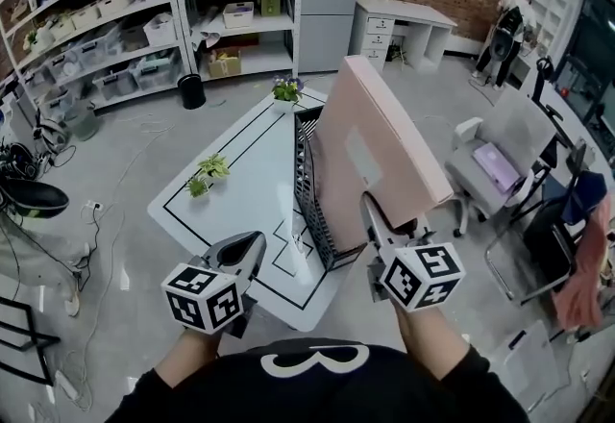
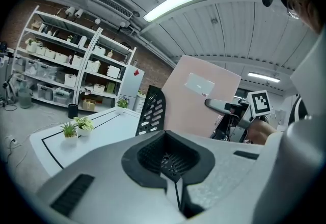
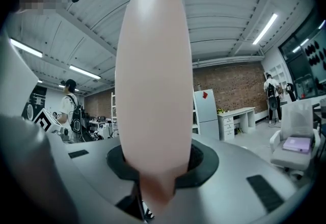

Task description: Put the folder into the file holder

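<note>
A thick pink folder stands on edge and tilts to the right, with my right gripper shut on its near lower corner. In the right gripper view the folder fills the middle, clamped between the jaws of the right gripper. A black mesh file holder stands on the white table, directly left of the folder, which overlaps its right side. I cannot tell whether the folder's lower edge is inside it. My left gripper is shut and empty above the table's front edge. The left gripper view shows the holder and the folder.
Small potted plants sit on the table's left part and another at its far end. A grey chair with a purple item stands to the right. Shelving lines the back wall. A person stands at the far right.
</note>
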`<state>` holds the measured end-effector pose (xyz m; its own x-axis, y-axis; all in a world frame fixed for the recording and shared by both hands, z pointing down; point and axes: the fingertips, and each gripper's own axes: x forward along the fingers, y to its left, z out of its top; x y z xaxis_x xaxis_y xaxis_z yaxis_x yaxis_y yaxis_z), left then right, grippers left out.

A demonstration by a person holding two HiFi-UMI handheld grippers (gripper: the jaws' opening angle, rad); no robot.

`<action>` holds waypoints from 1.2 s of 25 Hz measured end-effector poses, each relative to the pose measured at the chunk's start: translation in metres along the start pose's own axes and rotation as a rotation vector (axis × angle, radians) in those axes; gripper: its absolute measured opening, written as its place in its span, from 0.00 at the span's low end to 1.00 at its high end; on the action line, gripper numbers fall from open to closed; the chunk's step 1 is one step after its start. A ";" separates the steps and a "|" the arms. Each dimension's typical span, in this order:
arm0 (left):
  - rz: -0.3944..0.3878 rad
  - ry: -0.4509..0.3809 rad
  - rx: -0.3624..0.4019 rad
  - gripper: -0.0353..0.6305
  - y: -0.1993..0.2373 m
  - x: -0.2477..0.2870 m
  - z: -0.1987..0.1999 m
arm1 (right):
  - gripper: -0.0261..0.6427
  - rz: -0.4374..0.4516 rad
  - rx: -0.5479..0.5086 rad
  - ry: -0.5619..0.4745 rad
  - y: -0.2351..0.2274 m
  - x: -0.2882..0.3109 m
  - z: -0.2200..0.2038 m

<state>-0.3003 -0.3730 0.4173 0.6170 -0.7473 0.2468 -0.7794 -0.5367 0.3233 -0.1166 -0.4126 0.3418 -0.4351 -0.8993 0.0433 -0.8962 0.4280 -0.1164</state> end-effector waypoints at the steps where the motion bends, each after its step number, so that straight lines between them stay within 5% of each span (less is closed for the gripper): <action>1: -0.002 0.003 -0.001 0.06 0.002 0.000 -0.001 | 0.24 -0.001 -0.005 0.004 0.001 0.001 -0.002; 30: 0.096 0.038 -0.009 0.06 0.062 -0.018 -0.017 | 0.25 -0.001 -0.053 0.231 0.001 0.047 -0.116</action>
<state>-0.3582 -0.3858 0.4487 0.5430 -0.7798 0.3116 -0.8345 -0.4594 0.3043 -0.1477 -0.4443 0.4593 -0.4373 -0.8577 0.2705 -0.8971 0.4372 -0.0641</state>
